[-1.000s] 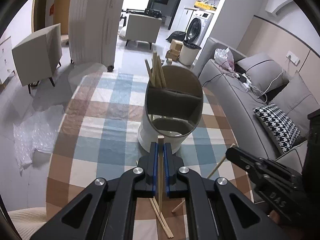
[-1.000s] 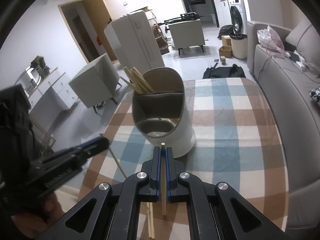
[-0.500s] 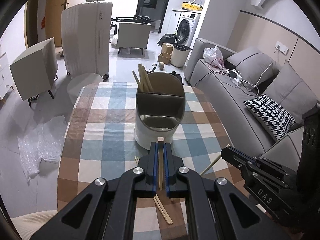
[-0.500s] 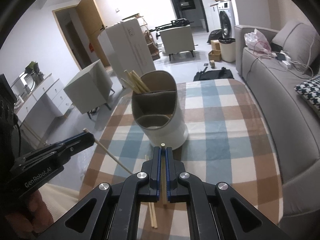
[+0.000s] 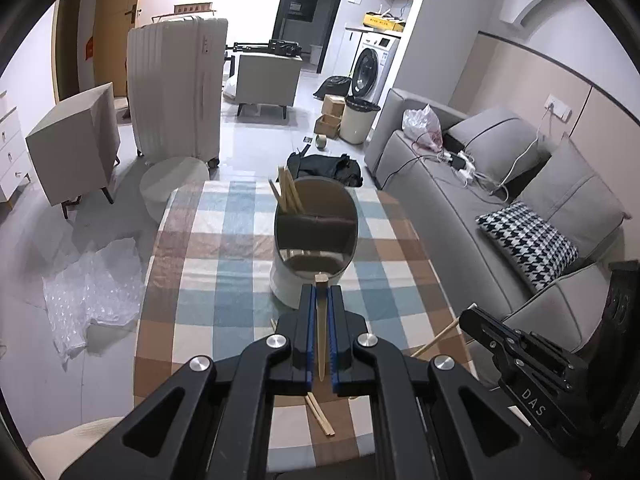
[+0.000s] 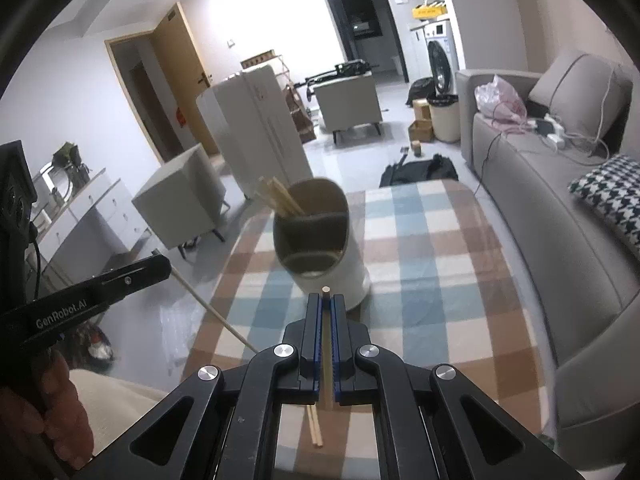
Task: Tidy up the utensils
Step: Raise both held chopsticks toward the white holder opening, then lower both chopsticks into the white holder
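A white utensil holder (image 5: 314, 240) (image 6: 320, 240) with two compartments stands on the checked tablecloth (image 5: 200, 280); several wooden chopsticks (image 5: 288, 196) (image 6: 280, 200) lean in its far compartment. My left gripper (image 5: 321, 292) is shut on a wooden chopstick (image 5: 321, 332), held above the table short of the holder. My right gripper (image 6: 326, 300) is shut on another chopstick (image 6: 327, 344), also raised in front of the holder. Two loose chopsticks (image 5: 320, 416) (image 6: 315, 426) lie on the cloth below the grippers. Each view shows the other gripper with its stick at the side.
A grey sofa (image 5: 480, 216) runs along the table's right side. A white suitcase (image 5: 176, 88), a grey cabinet (image 5: 76, 140) and bubble wrap (image 5: 92, 292) are on the floor to the left and beyond. A hand (image 6: 48, 412) holds the left gripper.
Both grippers have risen and drawn back from the holder, each carrying its chopstick; the holder looks smaller and more of the table and room shows.
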